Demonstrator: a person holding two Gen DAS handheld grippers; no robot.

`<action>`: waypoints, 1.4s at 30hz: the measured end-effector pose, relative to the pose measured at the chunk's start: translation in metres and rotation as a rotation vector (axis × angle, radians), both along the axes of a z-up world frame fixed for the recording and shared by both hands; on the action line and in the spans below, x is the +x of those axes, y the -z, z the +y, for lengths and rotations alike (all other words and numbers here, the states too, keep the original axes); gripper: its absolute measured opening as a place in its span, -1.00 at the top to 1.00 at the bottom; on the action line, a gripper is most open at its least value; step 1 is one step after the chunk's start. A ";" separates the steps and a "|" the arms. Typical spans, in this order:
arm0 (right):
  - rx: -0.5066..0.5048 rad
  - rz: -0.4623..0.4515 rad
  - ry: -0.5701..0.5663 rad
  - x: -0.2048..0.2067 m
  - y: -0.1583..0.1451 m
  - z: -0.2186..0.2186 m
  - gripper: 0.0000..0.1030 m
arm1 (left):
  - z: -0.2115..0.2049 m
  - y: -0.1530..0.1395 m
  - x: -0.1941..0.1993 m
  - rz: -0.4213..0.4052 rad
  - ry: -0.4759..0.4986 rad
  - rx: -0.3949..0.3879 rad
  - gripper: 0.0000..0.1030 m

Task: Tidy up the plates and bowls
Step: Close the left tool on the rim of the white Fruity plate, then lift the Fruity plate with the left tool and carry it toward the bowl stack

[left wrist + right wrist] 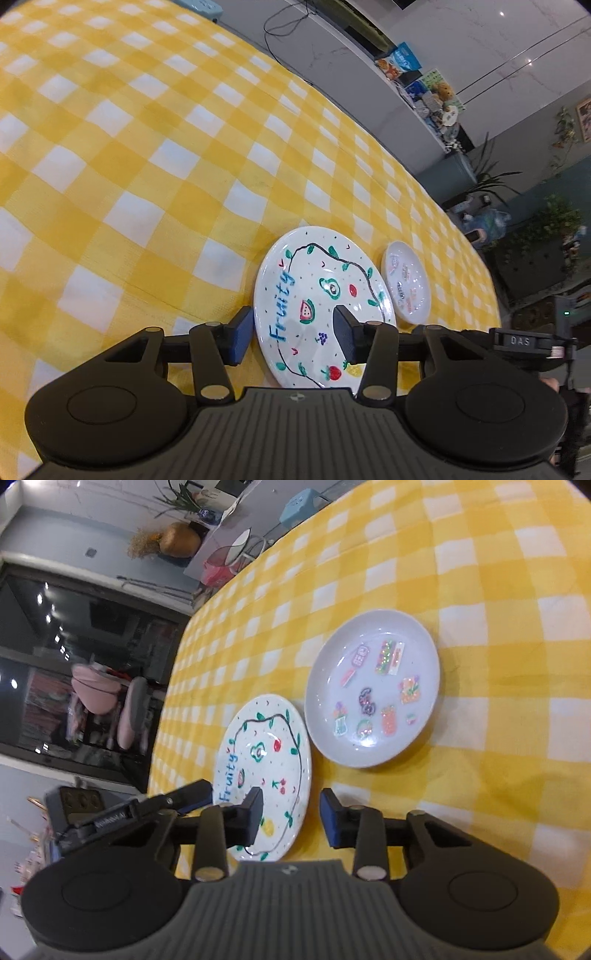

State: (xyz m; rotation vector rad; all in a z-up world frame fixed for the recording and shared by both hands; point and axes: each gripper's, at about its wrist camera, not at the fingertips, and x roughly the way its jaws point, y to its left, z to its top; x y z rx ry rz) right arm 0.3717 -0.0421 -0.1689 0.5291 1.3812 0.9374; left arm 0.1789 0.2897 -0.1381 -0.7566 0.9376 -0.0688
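Note:
A white plate painted with fruit and the word "Fruity" (321, 295) lies on the yellow checked tablecloth (147, 147). My left gripper (291, 336) is open, its jaws either side of the plate's near left rim. A second plate with glittery stickers (406, 282) lies just beyond it. In the right wrist view the Fruity plate (269, 760) lies left of the sticker plate (373, 690). My right gripper (291, 821) is open, its jaws either side of the Fruity plate's near right rim. The left gripper (177, 799) shows at that plate's left.
The table edge (369, 125) runs along the far side, with a counter of snack bags (424, 85) and plants (546, 229) behind. In the right wrist view, chairs (122, 709) and a blue stool (299, 504) stand past the table's far edge.

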 end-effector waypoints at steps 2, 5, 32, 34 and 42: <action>0.004 -0.009 0.001 0.003 0.001 -0.001 0.33 | 0.006 0.003 0.000 -0.018 0.006 -0.033 -0.04; 0.001 -0.005 0.004 0.005 0.004 0.000 0.35 | 0.015 0.010 -0.003 -0.033 -0.005 -0.107 -0.04; -0.014 -0.014 0.016 0.011 0.007 0.001 0.93 | 0.031 0.026 -0.006 0.000 -0.071 -0.188 0.90; 0.003 -0.011 0.034 0.012 0.004 -0.003 0.93 | 0.031 0.025 -0.007 -0.002 -0.068 -0.202 0.89; 0.026 -0.055 0.061 0.007 -0.026 -0.012 0.93 | 0.022 0.000 -0.006 -0.061 -0.058 -0.182 0.89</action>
